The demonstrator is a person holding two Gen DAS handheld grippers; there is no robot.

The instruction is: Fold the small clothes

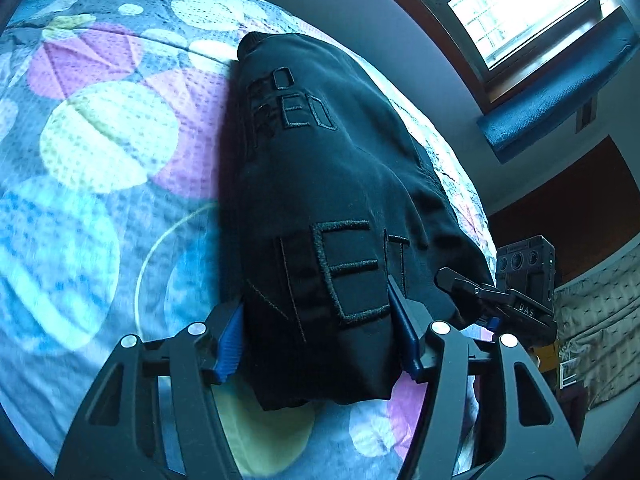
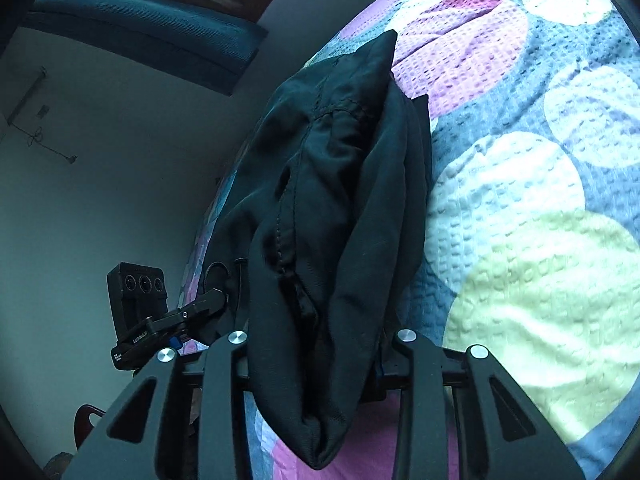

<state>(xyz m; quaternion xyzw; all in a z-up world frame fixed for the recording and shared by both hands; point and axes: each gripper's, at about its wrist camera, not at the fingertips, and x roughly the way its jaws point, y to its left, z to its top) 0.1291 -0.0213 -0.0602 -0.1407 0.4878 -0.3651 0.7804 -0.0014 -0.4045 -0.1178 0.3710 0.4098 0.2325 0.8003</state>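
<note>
A small black garment [image 1: 320, 184] with stitched letters hangs over a bed with a dotted quilt [image 1: 104, 152]. My left gripper [image 1: 320, 320] is shut on its near edge, blue pads pressed to the cloth on both sides. In the right wrist view the same black garment [image 2: 332, 220] is bunched in folds, and my right gripper [image 2: 316, 344] is shut on it, its pads hidden by cloth. The right gripper [image 1: 500, 300] also shows in the left wrist view, at the garment's right edge. The left gripper [image 2: 176, 320] shows in the right wrist view, at the garment's left edge.
The quilt [image 2: 540, 200] covers the bed under the garment. A grey wall [image 2: 120, 180] and a window [image 1: 520, 4] with a blue blind [image 1: 560, 84] stand beyond the bed. A dark wooden door [image 1: 568, 208] is at the right.
</note>
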